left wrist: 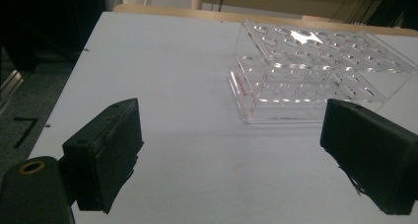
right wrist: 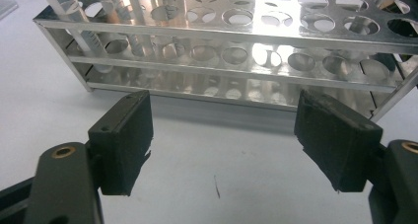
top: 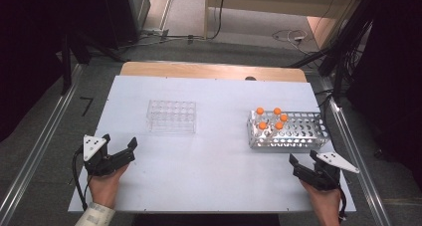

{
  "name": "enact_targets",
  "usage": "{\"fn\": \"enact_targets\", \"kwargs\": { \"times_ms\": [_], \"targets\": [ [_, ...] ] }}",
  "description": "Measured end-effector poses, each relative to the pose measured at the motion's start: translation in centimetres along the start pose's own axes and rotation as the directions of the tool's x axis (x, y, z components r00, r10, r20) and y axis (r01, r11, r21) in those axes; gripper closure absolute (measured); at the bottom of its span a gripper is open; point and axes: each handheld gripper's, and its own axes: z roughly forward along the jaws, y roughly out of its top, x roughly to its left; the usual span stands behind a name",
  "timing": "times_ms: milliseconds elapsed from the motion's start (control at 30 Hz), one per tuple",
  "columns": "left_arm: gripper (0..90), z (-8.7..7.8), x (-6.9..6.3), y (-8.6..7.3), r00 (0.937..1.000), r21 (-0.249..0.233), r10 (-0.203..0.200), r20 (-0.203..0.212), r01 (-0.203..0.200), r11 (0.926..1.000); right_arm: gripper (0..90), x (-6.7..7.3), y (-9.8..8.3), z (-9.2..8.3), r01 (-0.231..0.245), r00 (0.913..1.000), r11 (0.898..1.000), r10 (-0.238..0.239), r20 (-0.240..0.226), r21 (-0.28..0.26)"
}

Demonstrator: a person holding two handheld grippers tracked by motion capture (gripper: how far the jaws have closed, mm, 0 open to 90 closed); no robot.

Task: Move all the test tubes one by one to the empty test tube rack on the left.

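both grippers [top: 118,145] [top: 302,159] gape, empty, near racks [top: 171,116] [top: 288,130].

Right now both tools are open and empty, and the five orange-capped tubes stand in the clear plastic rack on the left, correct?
Not quite. The five orange-capped tubes stand in the metal rack on the right, as the high view shows; the clear plastic rack holds none. The left tool and right tool are open and empty.

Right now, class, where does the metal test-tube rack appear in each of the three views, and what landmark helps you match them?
High view: the metal test-tube rack stands right of centre on the white table, ahead of the right hand-held gripper.
Left gripper view: not in it; the clear plastic rack stands there instead.
Right gripper view: it spans the upper half, beyond the open jaws.
Shared landmark: the white table.
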Motion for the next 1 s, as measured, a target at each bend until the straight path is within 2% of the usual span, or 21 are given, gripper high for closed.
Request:
{"fn": "enact_targets", "kwargs": {
  "times_ms": [200, 400, 700, 1000],
  "targets": [
    [8.7, 0.1, -0.3, 0.0, 0.9998, 0.017, 0.009, 0.016, -0.009, 0.9998, 23.3, 0.2, 0.1, -0.2, 0.026, 0.9997, 1.0, -0.026, 0.003, -0.015],
    [8.7, 0.4, -0.2, -0.1, 0.9995, 0.021, -0.011, 0.029, 0.01, 0.9997, 24.0, 0.4, 0.3, -0.4, 0.026, 0.9995, 0.999, -0.027, -0.019, -0.031],
    [8.8, 0.5, -0.5, -0.2, 0.9998, 0.028, 0.017, 0.013, -0.018, 0.9994, 26.6, 0.8, 1.0, -0.3, 0.015, 0.9984, 0.998, -0.019, -0.053, -0.058],
    [8.8, 0.6, -0.6, -0.2, 0.9997, 0.033, 0.023, 0.01, -0.023, 0.9992, 30.8, 1.4, 1.6, 0.1, 0.036, 0.9963, 0.997, -0.041, -0.076, -0.069]
  ]
}}
